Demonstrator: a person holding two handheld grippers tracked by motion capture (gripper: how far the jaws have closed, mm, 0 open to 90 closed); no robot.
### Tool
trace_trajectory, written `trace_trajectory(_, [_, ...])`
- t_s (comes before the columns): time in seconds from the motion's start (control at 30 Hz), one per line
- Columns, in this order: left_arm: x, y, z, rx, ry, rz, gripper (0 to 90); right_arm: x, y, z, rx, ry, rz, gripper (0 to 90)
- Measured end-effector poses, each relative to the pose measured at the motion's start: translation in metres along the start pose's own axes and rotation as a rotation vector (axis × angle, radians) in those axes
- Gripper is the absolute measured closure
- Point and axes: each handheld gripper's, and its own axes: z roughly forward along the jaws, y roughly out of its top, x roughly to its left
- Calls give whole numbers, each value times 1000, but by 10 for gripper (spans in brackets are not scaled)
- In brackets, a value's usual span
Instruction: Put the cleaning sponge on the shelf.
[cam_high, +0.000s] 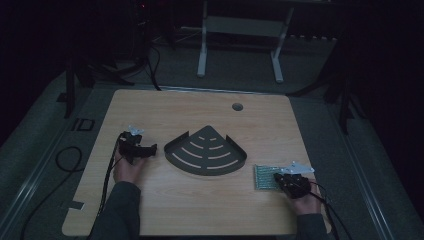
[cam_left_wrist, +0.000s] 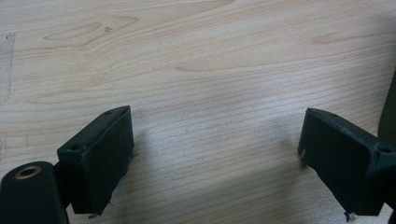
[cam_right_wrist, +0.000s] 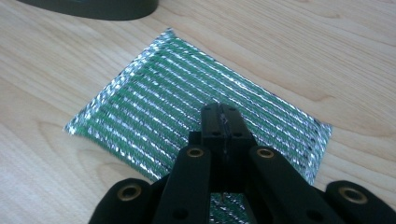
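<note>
Right gripper (cam_right_wrist: 222, 112) is down over the green-and-silver striped foil sheet (cam_right_wrist: 177, 112), jaws pressed together with no gap between them; whether they pinch the sheet's near edge or just rest on it, I cannot tell from the right gripper view. In the high view that right gripper (cam_high: 283, 176) sits at the sheet's (cam_high: 265, 176) right side, the person's right hand (cam_high: 305, 200) behind it, near the front right part of the wooden table (cam_high: 150, 105). The sheet lies flat on the wood, just off the front right corner of the dark fan-shaped slotted tray (cam_high: 206, 151), close but apart from it. Over on the other side, left gripper (cam_high: 145, 149) hovers just left of the tray, jaws spread wide with nothing but bare tabletop between them; the left gripper view (cam_left_wrist: 215, 154) confirms it, empty and wide apart
</note>
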Motion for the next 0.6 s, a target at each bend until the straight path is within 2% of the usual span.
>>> trace_trajectory(0.6, [0, 0, 0, 1, 0, 0, 111, 29, 7, 0, 14, 57, -84, 899])
